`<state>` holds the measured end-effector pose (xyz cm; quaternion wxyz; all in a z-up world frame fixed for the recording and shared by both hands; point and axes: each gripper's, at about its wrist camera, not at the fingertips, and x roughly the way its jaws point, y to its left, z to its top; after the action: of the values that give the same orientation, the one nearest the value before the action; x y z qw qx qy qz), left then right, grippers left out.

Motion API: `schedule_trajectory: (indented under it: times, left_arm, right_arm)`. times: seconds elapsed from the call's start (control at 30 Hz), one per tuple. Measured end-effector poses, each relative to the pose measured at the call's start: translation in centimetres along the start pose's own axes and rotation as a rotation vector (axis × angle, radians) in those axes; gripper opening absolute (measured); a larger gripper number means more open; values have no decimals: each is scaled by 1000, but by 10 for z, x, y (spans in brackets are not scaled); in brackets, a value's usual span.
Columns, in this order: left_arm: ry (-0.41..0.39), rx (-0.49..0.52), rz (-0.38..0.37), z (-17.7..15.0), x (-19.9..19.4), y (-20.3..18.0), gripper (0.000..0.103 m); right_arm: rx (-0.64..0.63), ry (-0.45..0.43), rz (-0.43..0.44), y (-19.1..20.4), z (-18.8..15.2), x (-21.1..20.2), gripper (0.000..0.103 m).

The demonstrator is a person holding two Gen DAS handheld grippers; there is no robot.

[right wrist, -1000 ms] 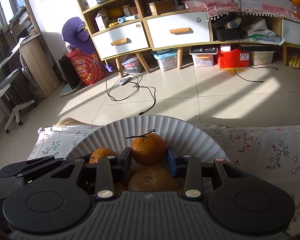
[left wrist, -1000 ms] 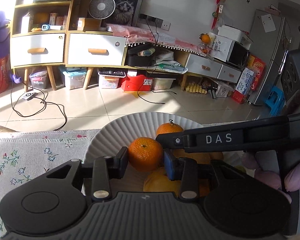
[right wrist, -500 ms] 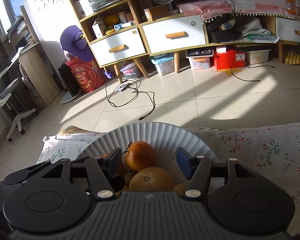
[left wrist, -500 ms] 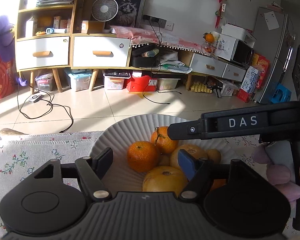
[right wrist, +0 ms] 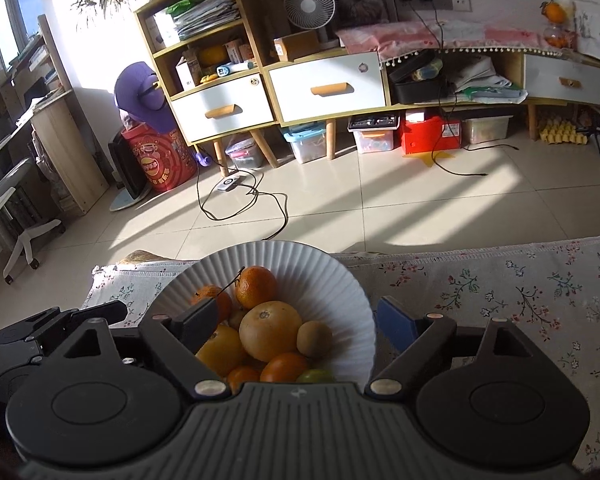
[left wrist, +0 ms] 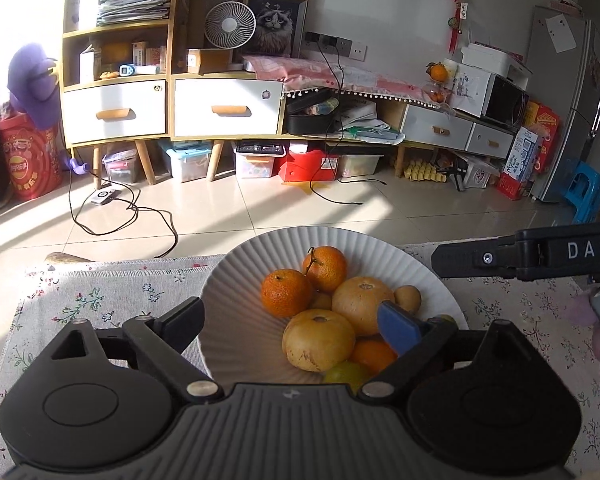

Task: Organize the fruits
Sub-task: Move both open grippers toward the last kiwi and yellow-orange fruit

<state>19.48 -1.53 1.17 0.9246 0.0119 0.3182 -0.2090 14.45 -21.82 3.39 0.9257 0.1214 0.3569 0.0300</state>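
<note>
Fruits (left wrist: 320, 312) sit piled in the white ribbed bowl (left wrist: 236, 280) on a floral tablecloth (left wrist: 100, 296), with tiled floor (left wrist: 300, 208) beyond. Left gripper (left wrist: 296, 316) and right gripper (right wrist: 300, 320) hover above, jaws just spread wide, gripping nothing; two stemmed mandarins (left wrist: 286, 292) rest on top.

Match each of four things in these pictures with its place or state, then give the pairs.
Things:
1. stemmed mandarin
2. green fruit
3. left hand-held gripper
4. white bowl

Places or states:
A. near edge of the pile
B. open, holding nothing
C. on the floral cloth
D. far side of the pile

Pairs: 1-D, 2-A, 3-B, 4-C
</note>
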Motion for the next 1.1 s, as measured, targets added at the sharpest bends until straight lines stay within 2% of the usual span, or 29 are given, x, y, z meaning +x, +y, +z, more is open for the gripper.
schedule_trajectory:
  times: [0.1, 0.27, 0.7, 0.87, 1.0, 1.1]
  left_arm:
    - [9, 10, 20, -4, -8, -4, 93]
    - [56, 50, 59, -14, -21, -14, 93]
    - [152, 100, 141, -45, -48, -25, 93]
    - [145, 75, 134, -59, -54, -20, 93]
    - [142, 98, 134, -70, -53, -18, 93]
    - [140, 109, 122, -79, -48, -17, 87]
  right_arm:
    - [-1, 3, -17, -1, -6, -9, 90]
    - [-18, 16, -48, 0, -20, -23, 98]
    - [-43, 67, -59, 7, -47, -45, 102]
    - [-58, 85, -54, 12, -62, -48, 102]
    - [-60, 106, -49, 16, -69, -45, 102]
    - [-72, 121, -45, 20, -75, -41, 102]
